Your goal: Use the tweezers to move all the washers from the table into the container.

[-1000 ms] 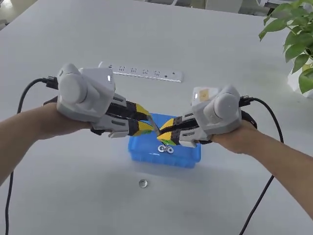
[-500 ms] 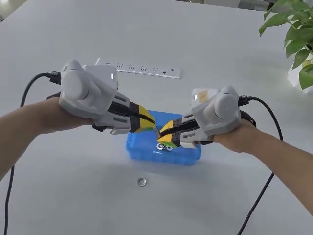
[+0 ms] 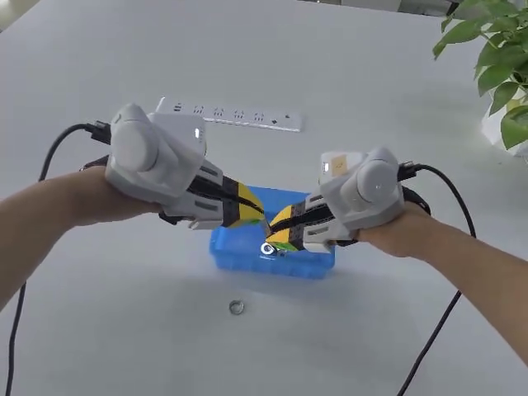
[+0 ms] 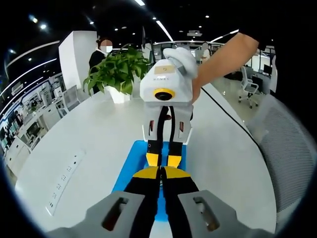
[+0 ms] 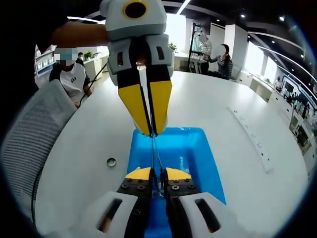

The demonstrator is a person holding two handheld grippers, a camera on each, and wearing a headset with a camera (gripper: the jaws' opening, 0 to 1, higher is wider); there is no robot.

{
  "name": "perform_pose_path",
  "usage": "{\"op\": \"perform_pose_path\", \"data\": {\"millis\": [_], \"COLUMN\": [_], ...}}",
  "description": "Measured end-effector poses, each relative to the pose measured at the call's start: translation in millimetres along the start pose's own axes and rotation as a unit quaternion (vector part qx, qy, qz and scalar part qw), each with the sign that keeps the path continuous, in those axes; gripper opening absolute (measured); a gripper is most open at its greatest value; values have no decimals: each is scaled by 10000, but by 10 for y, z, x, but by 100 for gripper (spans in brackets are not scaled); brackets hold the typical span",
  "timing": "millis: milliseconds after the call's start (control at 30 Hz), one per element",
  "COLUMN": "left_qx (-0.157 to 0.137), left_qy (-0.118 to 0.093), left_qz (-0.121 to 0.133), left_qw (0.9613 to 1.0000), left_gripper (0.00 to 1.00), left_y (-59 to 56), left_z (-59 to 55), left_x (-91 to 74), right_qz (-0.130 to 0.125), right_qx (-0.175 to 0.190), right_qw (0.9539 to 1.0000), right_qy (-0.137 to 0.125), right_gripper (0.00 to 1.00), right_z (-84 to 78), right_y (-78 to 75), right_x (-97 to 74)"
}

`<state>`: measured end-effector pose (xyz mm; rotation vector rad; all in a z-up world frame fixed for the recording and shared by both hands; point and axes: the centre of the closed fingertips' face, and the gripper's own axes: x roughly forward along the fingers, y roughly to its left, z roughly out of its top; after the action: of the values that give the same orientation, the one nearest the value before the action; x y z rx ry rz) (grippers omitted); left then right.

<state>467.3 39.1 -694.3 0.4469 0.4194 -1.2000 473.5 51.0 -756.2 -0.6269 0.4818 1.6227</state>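
Nearest, at the lower centre of the head view, one washer point(image 3: 236, 308) is seen lying on the grey surface point(image 3: 124, 330), just in front of the blue container point(image 3: 221, 250), inside which more washers point(image 3: 269, 248) are seen under the claw tips. Over the container, at the frame's middle, the tweezers point(image 5: 155, 153) are clamped at their upper end by the left claw point(image 3: 254, 213), while the right claw point(image 3: 277, 233) is closed around their lower part. Farther back, a white power strip point(image 3: 231, 116) is laid across the upper middle, and a plant point(image 3: 495, 66) is seen at the upper right.
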Motion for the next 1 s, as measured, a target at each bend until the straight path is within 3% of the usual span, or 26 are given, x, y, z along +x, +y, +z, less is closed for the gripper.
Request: {"op": "perform_pose_path", "data": {"millis": [533, 733, 1000], "left_qx": [-60, -98, -64], "left_qy": [112, 18, 48], "left_qz": [-46, -42, -73], "left_qw": [9999, 9999, 9999], "left_gripper": [5, 4, 3], "left_y": [-15, -51, -95], "left_z": [124, 240, 332], "left_x": [-44, -88, -160], "right_qz": [-58, -52, -87], "right_qx": [17, -8, -50], "right_qw": [9999, 9998, 9995], "right_qy": [-86, -198, -292], "right_gripper": [11, 10, 11], "right_z": [92, 183, 290], "right_y": [30, 68, 113], "right_x": [-76, -125, -182]}}
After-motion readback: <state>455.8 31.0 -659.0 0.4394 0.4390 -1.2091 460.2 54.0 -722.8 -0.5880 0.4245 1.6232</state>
